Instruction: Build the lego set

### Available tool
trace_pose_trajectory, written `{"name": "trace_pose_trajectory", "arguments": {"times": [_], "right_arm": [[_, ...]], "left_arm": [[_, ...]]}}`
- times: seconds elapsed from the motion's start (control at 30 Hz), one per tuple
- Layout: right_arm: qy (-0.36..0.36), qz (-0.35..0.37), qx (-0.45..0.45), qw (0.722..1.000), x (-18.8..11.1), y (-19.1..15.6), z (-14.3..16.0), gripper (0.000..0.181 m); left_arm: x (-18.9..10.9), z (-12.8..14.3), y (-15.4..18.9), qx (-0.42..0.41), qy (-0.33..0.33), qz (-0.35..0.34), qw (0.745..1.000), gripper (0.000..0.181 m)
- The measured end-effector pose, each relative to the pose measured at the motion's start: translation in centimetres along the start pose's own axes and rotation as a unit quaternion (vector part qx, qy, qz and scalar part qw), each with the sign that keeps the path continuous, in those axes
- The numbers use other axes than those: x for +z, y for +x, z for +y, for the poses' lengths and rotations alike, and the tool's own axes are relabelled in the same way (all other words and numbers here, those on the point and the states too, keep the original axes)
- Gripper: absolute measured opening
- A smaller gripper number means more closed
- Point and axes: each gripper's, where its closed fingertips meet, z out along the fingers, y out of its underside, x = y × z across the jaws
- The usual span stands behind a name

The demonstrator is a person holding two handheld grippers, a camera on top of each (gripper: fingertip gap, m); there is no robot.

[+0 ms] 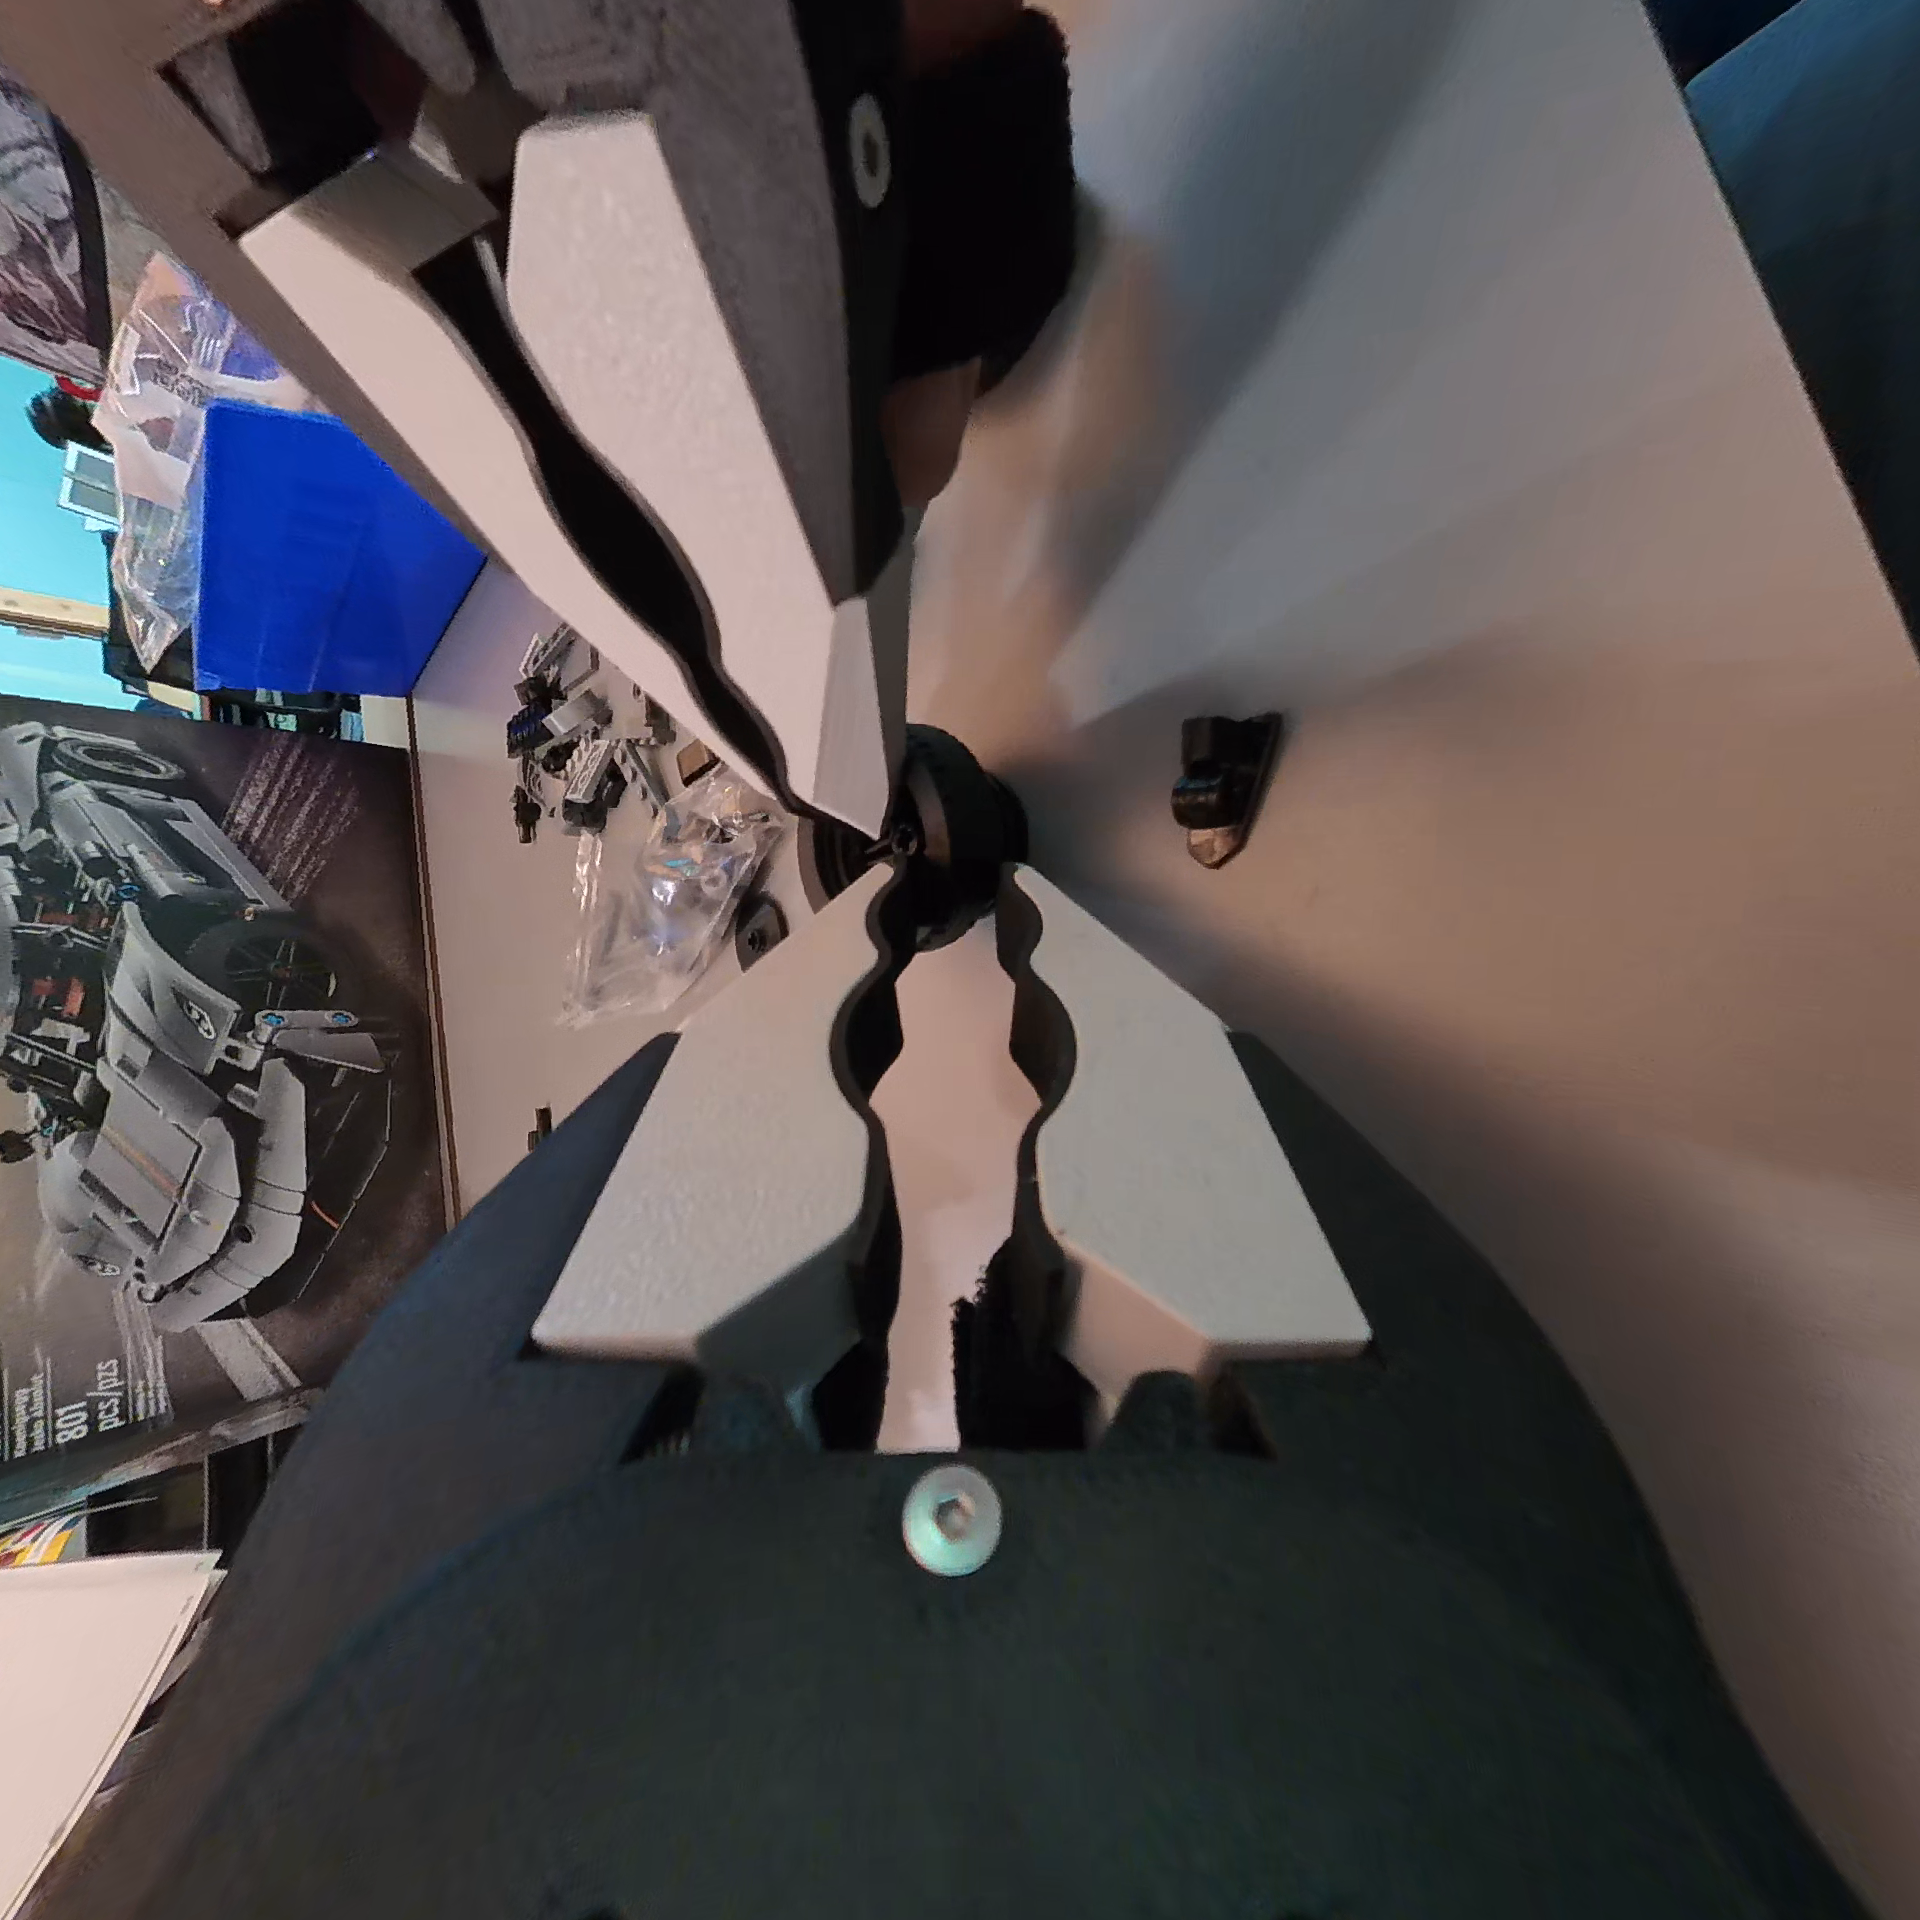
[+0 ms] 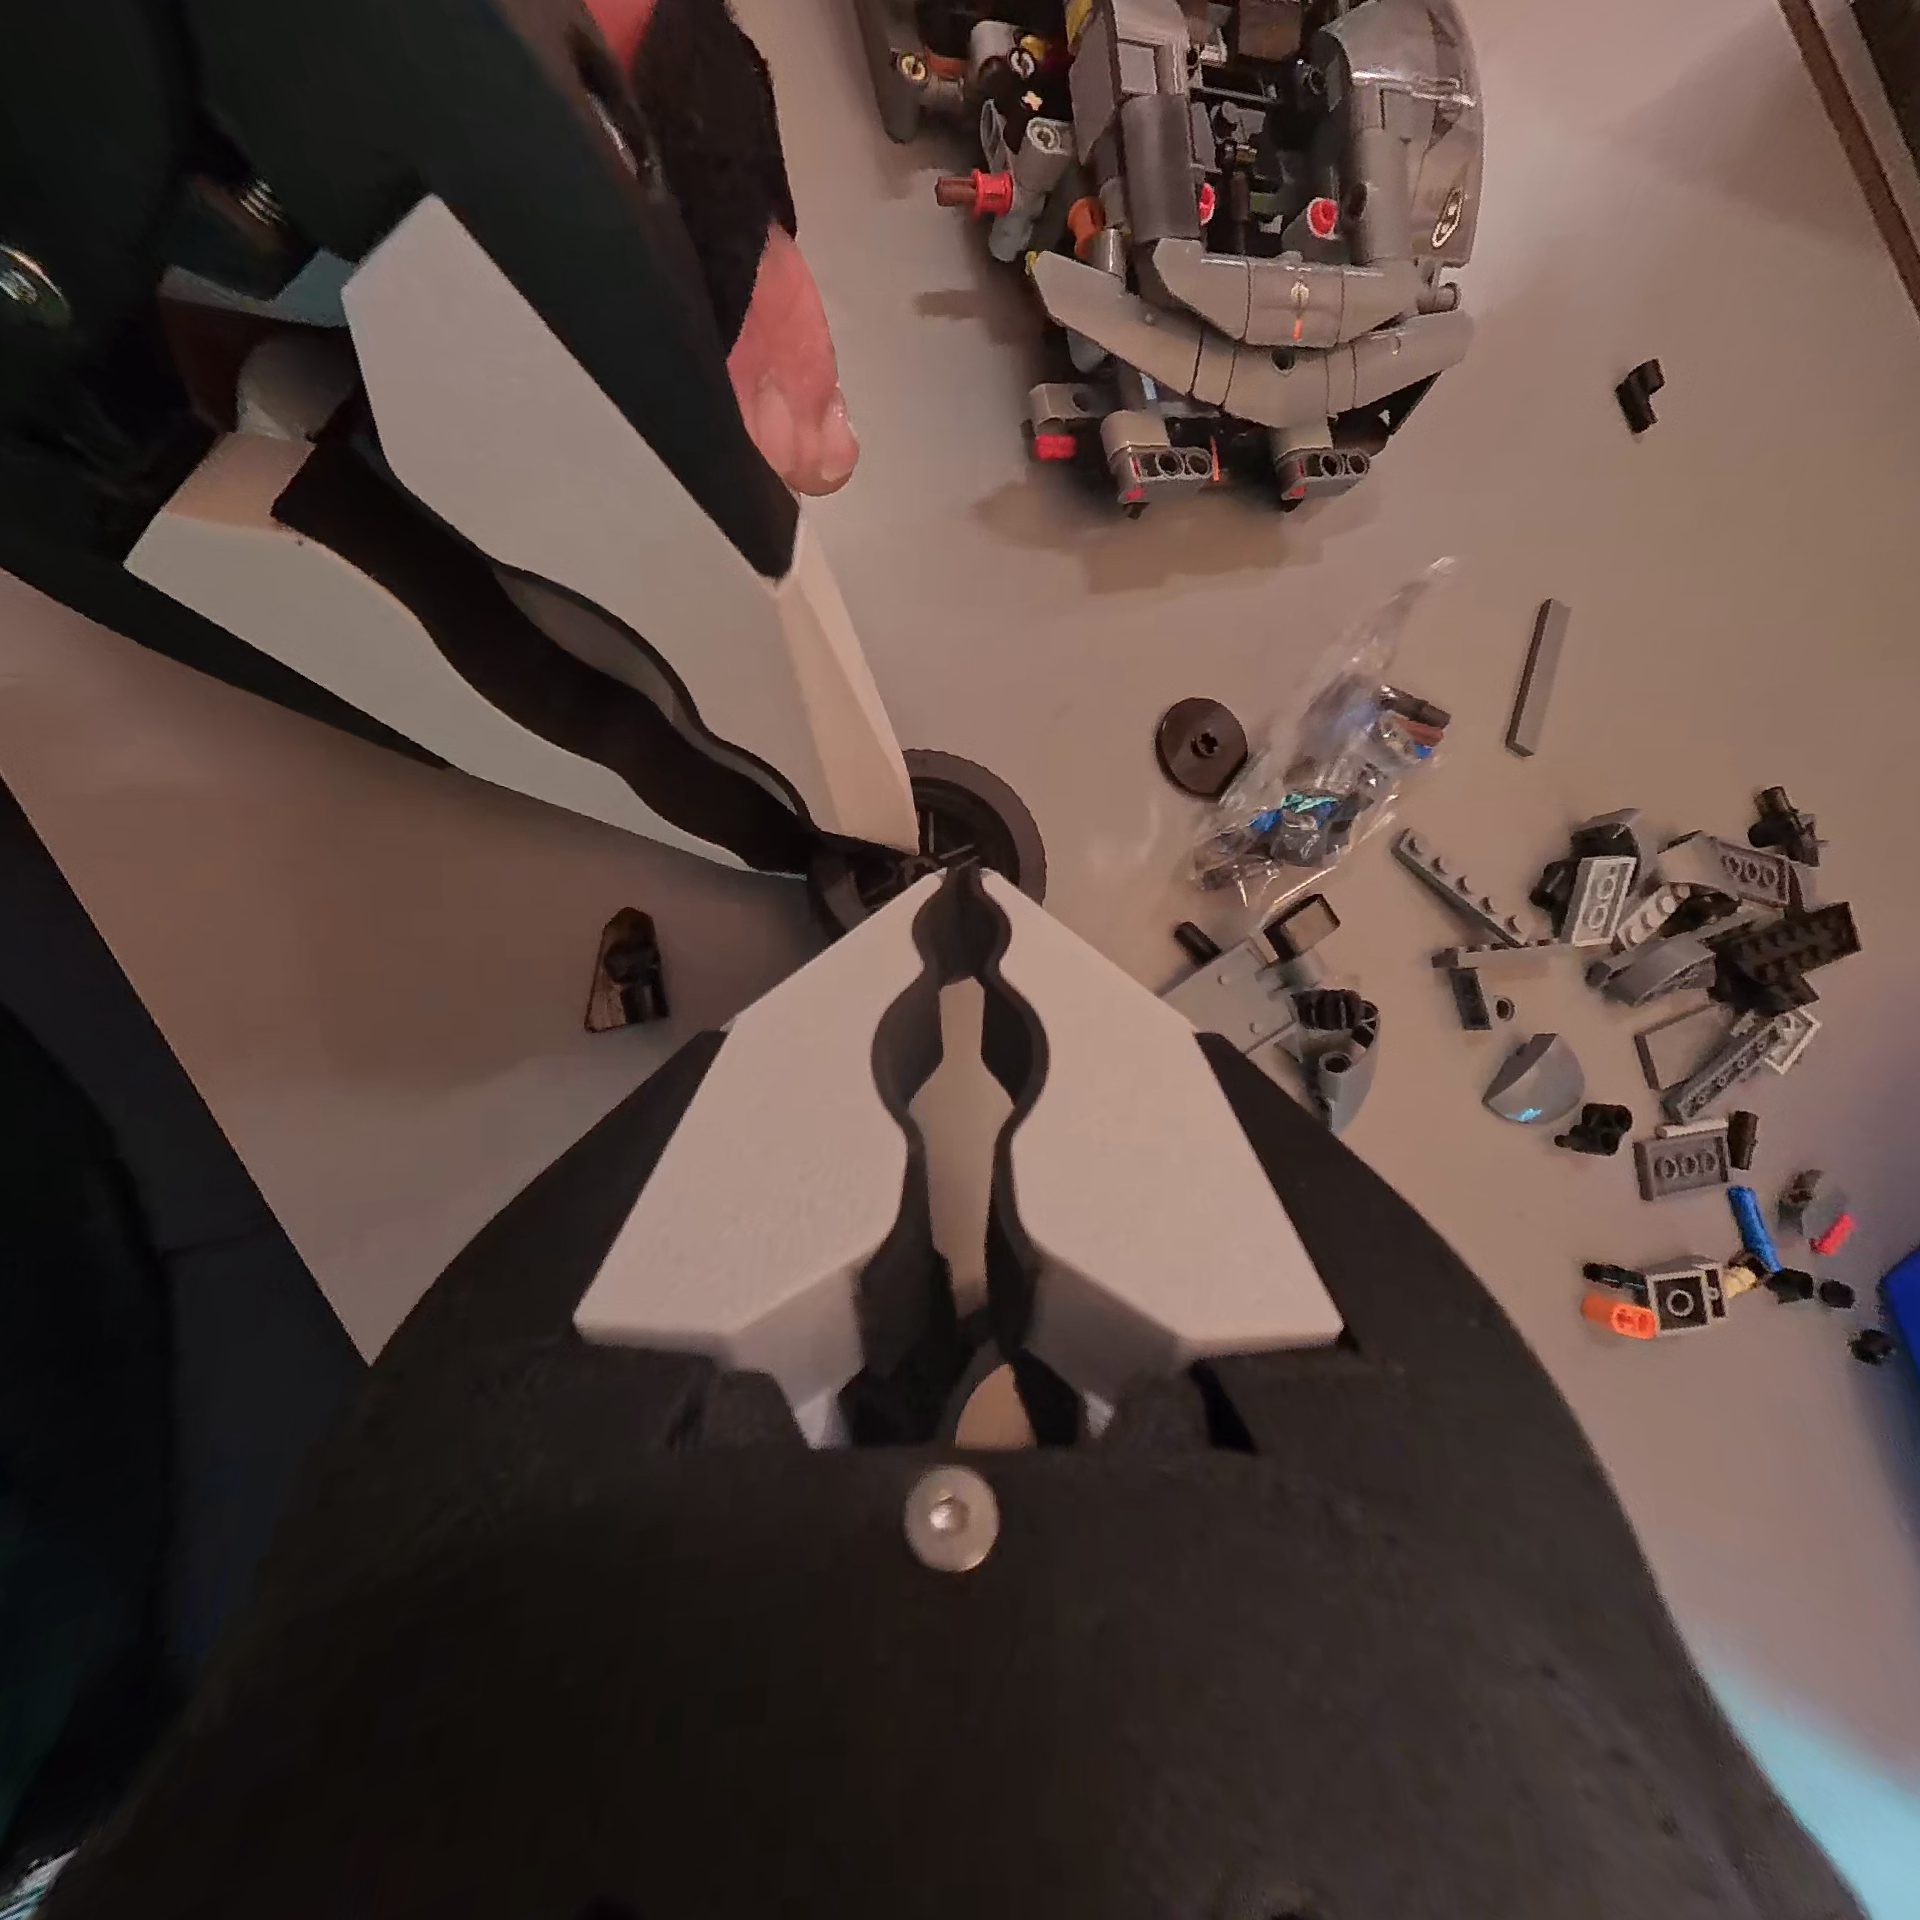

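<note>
L wrist view, left to right: set box (image 1: 156, 1039) w/ a grey car pictured fills the left edge. A blue bin (image 1: 312, 561) sits above it, upper left. Next come a scatter of loose grey/black pieces (image 1: 582, 748) and a clear plastic bag (image 1: 665, 904) on the white table (image 1: 1455, 1039).

Frame centre: left gripper (image 1: 948, 883) comes up from the bottom. Its jaws are narrow and its tips sit either side of a black wheel (image 1: 961, 821), which fills the gap btwn them, so it looks clamped. The other gripper slants in from upper left, w/ its tips meeting at the wheel's near face. Right of centre, a small dark wedge piece (image 1: 1226, 790) lies alone on the table, near the wheel but apart from it.

R wrist view, left to right: the same wedge piece lies left of centre. In the centre, right gripper (image 2: 961, 878) has its jaws drawn together at the tips, which rest on the wheel's hub. Can't tell if they pinch anything small there. The wheel shows just beyond the tips, partly hidden, w/ the L gripper's tips on its left side.

Further right are a black round dish piece (image 2: 1200, 743) and the bag. A part-built grey car (image 2: 1247, 208) is at top, right of centre. A long dark bar (image 2: 1538, 675) lies further right, and the loose pile is at the right edge.
</note>
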Motion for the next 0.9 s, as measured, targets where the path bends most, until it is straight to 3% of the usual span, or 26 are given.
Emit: {"name": "trace_pose_trajectory", "arguments": {"times": [0.03,0.53,0.9], "right_arm": [[0.005,-0.001,0.002,1.0,0.04,-0.02,0.0,0.0],[0.06,0.042,-0.035,0.997,0.15,-0.08,0.06,0.0],[0.082,0.127,-0.088,0.985,0.08,0.15,-0.03,0.0]], "left_arm": [[0.0,0.01,0.01,0.001,-0.001,0.0,1.0,0.014],[0.12,-0.02,0.1,0.057,-0.03,-0.046,0.997,0.014],[0.18,-0.01,0.06,0.075,-0.051,-0.054,0.994,0.014]]}}
